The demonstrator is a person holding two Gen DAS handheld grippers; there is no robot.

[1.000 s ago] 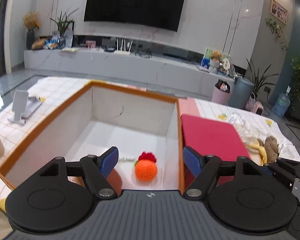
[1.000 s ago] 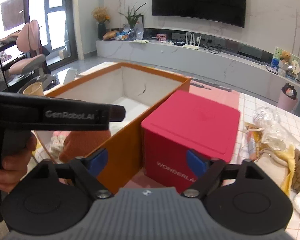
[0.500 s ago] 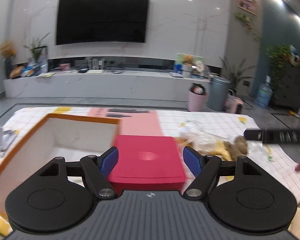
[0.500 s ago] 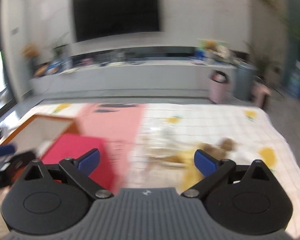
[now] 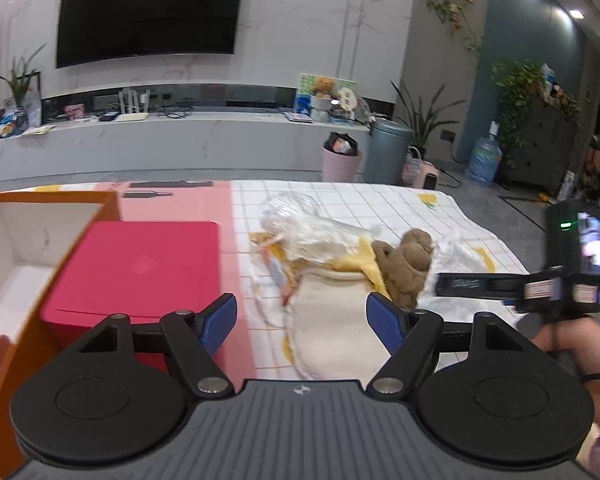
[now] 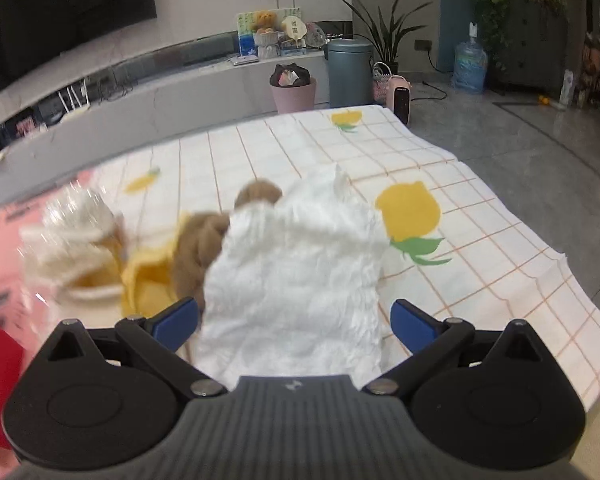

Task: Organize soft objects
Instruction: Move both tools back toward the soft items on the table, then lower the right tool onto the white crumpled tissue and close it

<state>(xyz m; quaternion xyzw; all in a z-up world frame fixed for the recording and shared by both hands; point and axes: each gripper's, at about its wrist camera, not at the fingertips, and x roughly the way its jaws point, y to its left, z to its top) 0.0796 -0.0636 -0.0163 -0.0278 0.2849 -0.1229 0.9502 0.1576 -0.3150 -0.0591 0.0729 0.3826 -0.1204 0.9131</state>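
Right gripper (image 6: 295, 319) jaws wide over white cloth (image 6: 296, 272), no legible writing

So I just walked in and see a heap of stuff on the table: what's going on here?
A person holds a tool in each hand, sorting soft things. Both tools are open and empty. The right tool, whose jaws have just been opening, hangs over a crumpled white cloth beside a brown plush toy. The left tool faces a cream cloth. The orange box stands open.
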